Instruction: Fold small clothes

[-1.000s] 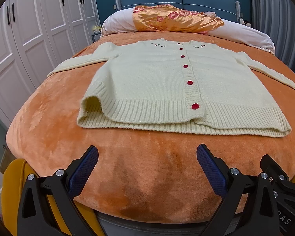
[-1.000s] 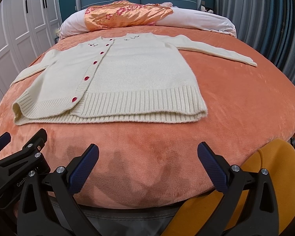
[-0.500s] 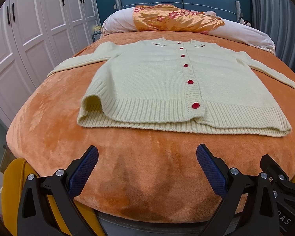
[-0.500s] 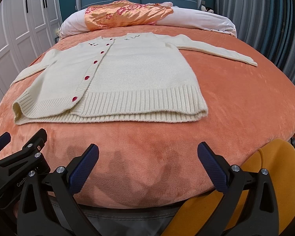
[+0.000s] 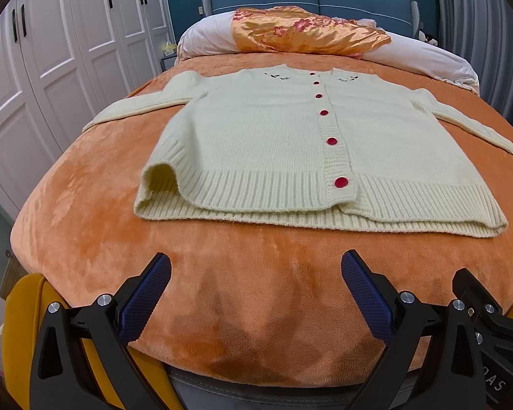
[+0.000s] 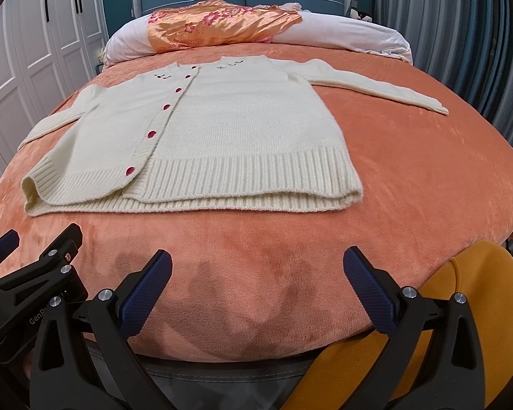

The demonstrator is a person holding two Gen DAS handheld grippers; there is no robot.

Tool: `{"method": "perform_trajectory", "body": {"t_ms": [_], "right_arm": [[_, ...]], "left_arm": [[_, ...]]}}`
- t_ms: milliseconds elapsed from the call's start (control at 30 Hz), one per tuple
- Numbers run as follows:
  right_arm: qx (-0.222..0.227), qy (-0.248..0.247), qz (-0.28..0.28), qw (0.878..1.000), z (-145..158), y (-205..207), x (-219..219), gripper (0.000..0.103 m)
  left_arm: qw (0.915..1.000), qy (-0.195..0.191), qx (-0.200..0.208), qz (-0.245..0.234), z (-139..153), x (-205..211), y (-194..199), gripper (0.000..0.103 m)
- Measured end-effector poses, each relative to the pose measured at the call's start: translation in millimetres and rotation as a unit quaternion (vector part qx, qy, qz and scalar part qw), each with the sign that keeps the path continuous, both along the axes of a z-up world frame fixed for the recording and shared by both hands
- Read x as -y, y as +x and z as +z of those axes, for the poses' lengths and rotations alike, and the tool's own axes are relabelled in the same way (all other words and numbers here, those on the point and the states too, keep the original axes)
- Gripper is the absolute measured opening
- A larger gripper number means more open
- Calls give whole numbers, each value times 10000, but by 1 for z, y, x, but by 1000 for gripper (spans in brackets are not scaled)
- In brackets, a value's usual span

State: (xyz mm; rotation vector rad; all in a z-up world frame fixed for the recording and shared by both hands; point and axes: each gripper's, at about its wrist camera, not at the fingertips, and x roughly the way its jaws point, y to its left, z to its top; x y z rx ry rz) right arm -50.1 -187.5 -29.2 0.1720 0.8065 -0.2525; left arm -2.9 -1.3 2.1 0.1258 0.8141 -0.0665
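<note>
Nothing has shifted over the last second: both grippers hold the same spot at the foot of the bed, so folding has not begun. The left gripper [image 5: 255, 275] hovers with its blue-padded fingers [image 5: 146, 299] wide apart and empty; the right gripper [image 6: 257, 273] matches it, fingers [image 6: 369, 285] also spread with nothing between them. Ahead of both, well beyond the fingertips, a cream knitted cardigan with red buttons [image 5: 290, 143] lies flat and buttoned on the orange plush blanket [image 5: 222, 290] covering the bed, sleeves stretched out to either side. Its ribbed hem [image 6: 242, 177] is the edge nearest the fingers, with bare blanket between.
</note>
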Motion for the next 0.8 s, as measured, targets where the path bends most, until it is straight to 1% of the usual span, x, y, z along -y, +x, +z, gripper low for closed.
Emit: {"method": "perform_trajectory", "body": {"t_ms": [400, 467, 533, 667, 733, 800], "right_arm": [[-59, 84, 26, 9999, -3, 4, -1, 98], [-62, 159, 68, 9998, -1, 6, 1, 98], [-4, 174, 90, 9998, 4, 10, 6, 98], [178, 156, 10, 9997, 20, 22, 37, 98], [240, 252, -135, 9993, 26, 33, 67, 98], [277, 343, -422, 9981, 31, 46, 103, 98]], "left_arm": [[10000, 5, -71, 32, -5, -6, 0, 97], [9999, -19, -115, -1, -3, -4, 4, 97], [9998, -122, -137, -3, 3, -7, 7, 97], [9995, -273, -58, 164, 20, -16, 20, 97], [9991, -351, -23, 222, 29, -20, 31, 97], [9989, -352, -22, 301, 34, -21, 44, 97]]}}
